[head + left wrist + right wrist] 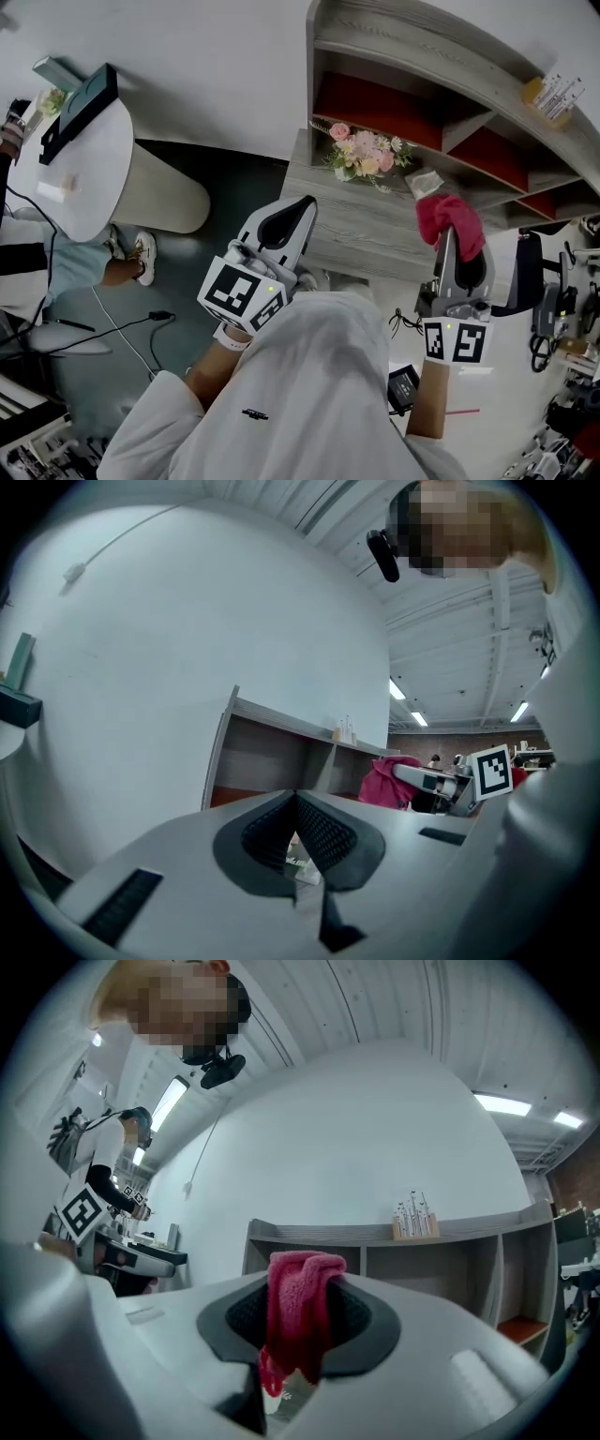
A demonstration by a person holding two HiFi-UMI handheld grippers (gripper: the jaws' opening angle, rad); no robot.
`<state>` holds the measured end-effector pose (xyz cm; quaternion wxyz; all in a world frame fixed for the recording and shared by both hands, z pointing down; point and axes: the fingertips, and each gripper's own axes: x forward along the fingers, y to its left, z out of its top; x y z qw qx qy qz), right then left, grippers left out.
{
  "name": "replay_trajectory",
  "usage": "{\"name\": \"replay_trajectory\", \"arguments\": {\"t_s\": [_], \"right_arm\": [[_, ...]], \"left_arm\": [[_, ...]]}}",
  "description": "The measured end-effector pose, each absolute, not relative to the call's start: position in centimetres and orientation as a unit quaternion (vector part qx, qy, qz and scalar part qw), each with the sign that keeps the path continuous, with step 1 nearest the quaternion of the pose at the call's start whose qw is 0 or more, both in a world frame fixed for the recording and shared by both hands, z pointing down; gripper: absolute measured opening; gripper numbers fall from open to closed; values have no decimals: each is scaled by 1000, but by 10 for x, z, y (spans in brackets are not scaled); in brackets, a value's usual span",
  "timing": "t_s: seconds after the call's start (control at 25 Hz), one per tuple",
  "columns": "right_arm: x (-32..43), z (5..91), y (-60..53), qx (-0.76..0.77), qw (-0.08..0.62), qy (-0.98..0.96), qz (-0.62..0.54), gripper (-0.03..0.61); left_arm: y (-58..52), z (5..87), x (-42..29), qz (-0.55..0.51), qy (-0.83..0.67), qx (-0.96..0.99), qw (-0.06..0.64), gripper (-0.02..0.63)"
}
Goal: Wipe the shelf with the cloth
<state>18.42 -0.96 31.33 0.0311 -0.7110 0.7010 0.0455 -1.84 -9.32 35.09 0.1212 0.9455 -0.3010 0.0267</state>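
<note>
The right gripper (450, 246) is clamping its fingers on the red cloth (451, 221). In the right gripper view the cloth (298, 1312) is sitting pinched between the pads as a narrow fold, with a loose bunch flopping over the fingertips. The left gripper (302, 208) is hanging with its fingers pressed together on nothing, as the left gripper view (298, 829) shows.

The grey shelf (370, 239) is lying ahead of and below both pairs of fingers. Whether the cloth is touching the ledge yet is not clear. A bunch of flowers (366, 154) is standing ahead of the left fingers, off to the left of the right fingers. A small clear wrapper (424, 180) is lying just beyond the cloth-holding fingertips.

Judging from this, wiping is only about to begin. The main risk is the cloth dragging free, since only a thin fold seems to be held and the wood grain may be pulling on the loose bunch. A sweep leftward could also be tipping the flowers, and a push forward could be shoving the wrapper along instead of cleaning under it.
</note>
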Motion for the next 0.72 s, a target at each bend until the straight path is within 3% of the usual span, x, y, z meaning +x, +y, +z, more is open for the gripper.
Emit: {"name": "replay_trajectory", "arguments": {"t_s": [0.72], "right_arm": [[175, 336, 13, -718, 37, 694, 27, 118]], "left_arm": [[-90, 353, -32, 33, -320, 941, 103, 2]]}}
